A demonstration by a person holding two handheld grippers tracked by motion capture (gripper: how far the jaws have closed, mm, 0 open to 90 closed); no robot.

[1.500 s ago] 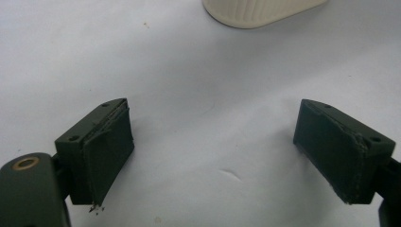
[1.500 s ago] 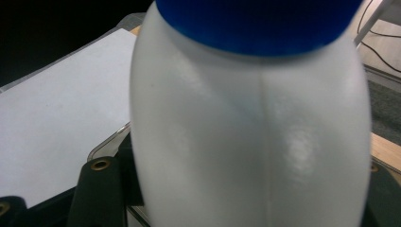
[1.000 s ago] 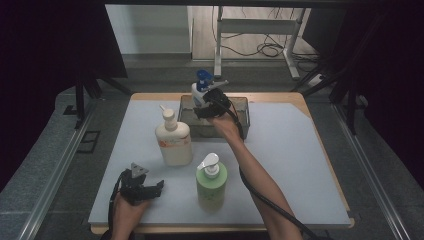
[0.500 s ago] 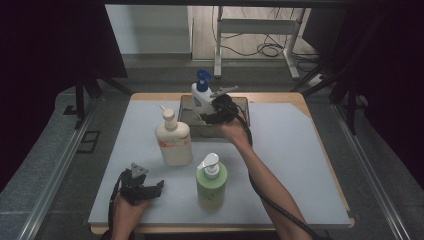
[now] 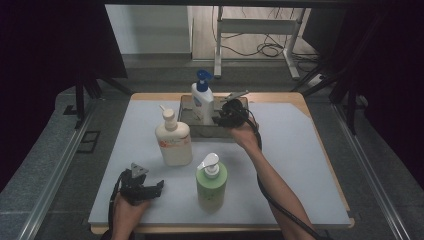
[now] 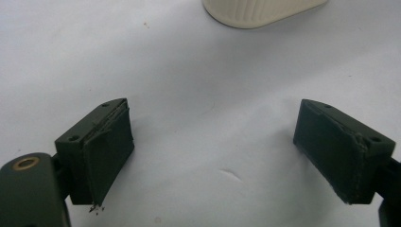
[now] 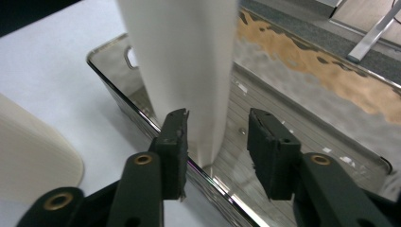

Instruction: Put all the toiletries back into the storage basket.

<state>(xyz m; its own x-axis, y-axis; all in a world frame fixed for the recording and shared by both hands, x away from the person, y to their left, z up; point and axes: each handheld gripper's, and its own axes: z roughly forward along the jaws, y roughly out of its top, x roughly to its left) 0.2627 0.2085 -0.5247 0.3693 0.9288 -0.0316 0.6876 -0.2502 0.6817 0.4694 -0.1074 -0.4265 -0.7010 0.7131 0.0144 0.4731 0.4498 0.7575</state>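
Hands sit well apart: the left gripper [image 5: 150, 189] rests low on the white table [image 5: 310, 165], jaws spread wide over bare surface. Across the table, the right gripper [image 5: 223, 116] — arm stretched forward — has drawn back from the white bottle [image 5: 202, 102], upright in the metal tray [image 5: 186, 106]; its jaws, just closing, hold nothing.

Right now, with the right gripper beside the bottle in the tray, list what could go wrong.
1. The right gripper has just been closing, with nothing between its pads; the tall white bottle stands just ahead, so a nudge might tip it.
2. The tray rim lies right under the jaws and might catch them.
3. The cream bottle and green bottle stand near the forearm's way back and could get knocked.
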